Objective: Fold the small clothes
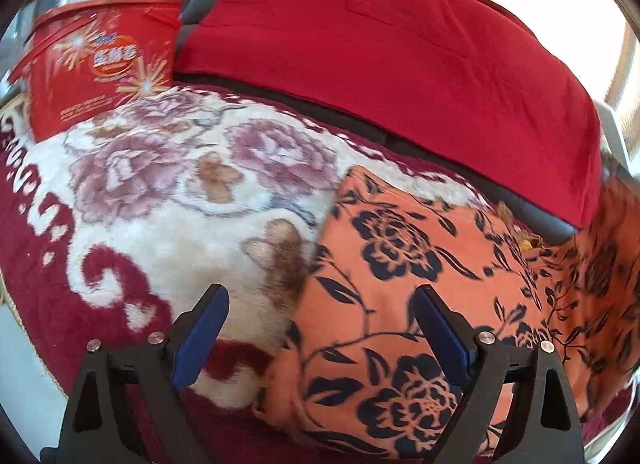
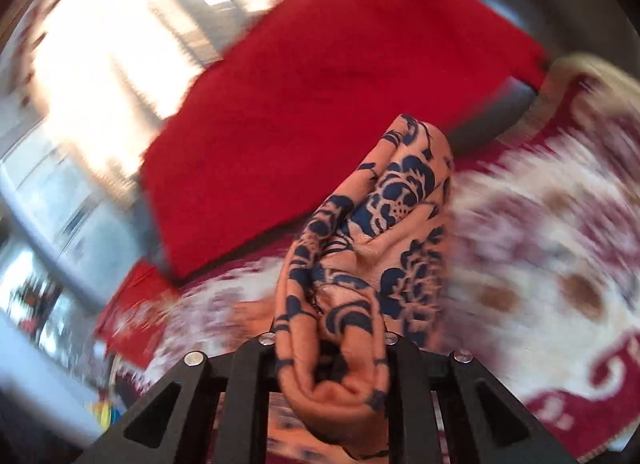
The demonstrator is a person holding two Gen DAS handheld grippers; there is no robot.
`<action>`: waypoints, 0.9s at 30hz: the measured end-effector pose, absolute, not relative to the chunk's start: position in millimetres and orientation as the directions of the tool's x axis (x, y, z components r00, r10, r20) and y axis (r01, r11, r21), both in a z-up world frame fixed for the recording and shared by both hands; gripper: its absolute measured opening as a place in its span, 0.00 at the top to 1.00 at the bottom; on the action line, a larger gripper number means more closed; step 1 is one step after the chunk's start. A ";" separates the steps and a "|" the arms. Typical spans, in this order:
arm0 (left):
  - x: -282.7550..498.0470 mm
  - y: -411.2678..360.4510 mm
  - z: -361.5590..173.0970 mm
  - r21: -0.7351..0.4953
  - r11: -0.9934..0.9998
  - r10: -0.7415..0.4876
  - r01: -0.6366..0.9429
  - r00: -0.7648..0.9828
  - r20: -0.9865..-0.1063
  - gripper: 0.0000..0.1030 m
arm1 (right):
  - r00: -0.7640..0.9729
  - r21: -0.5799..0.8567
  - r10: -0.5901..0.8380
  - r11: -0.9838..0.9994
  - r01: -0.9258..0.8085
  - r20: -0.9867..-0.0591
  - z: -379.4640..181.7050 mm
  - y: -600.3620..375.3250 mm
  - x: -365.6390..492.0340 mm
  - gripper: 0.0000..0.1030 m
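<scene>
So my right gripper is clamped down on the orange floral garment. The jaws are nearly together, with a thick bunch of the cloth squeezed between them, and the fabric spills out over the fingers and rises ahead of the camera in a twisted, folded column. That view is badly smeared, so I can't make out the pads themselves; they're buried in the cloth.

My left gripper is spread wide, with nothing between the blue pads. It hovers over the edge of the same garment, which from this side lies mostly flat on the floral rug, filling the lower right of the view. The left finger sits over the rug, the right finger over the orange cloth. I can't tell whether either fingertip actually touches anything.

On the right edge of the left view a part of the garment is lifted off the rug and blurred.

Behind the garment there's a red blanket draped over a dark cushion, and off to the left a red bucket with a starburst label stands on the rug.
</scene>
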State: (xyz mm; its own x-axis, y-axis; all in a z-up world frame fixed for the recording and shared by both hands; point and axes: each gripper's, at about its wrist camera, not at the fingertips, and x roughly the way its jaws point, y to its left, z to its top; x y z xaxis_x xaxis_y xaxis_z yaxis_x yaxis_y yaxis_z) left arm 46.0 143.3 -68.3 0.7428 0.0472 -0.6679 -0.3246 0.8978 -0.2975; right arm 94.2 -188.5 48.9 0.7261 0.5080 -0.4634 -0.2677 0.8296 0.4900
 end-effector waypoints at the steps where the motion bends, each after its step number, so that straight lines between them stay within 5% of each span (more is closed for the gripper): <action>1: 44.5 148.7 -68.5 -0.306 0.889 0.055 -0.340 0.743 -0.667 0.09 | 0.708 0.485 0.546 0.814 -0.321 -0.448 58.0 -163.8 93.9 0.84; 5: 34.2 175.8 -68.1 -0.340 0.837 0.117 -0.428 0.748 -0.654 0.09 | 0.614 0.444 0.627 0.777 -0.446 -0.479 51.3 -70.0 105.1 0.84; 12: 10.5 236.2 -78.6 -0.412 0.695 0.208 -0.590 0.712 -0.671 0.09 | 0.384 0.380 0.533 0.830 -0.408 -0.754 -78.4 27.9 141.8 0.83; 19: 9.5 249.5 -85.2 -0.418 0.678 0.199 -0.605 0.698 -0.688 0.09 | 0.497 0.338 0.566 0.811 -0.477 -0.658 -30.9 21.4 120.7 0.83; 24: 18.1 240.2 -82.6 -0.416 0.696 0.183 -0.585 0.705 -0.686 0.09 | 0.423 0.330 0.550 0.808 -0.489 -0.720 -68.6 32.3 119.9 0.83; 27: 16.6 235.1 -80.7 -0.398 0.712 0.192 -0.578 0.706 -0.681 0.09 | 0.456 0.369 0.587 0.794 -0.483 -0.669 -53.7 26.8 114.1 0.83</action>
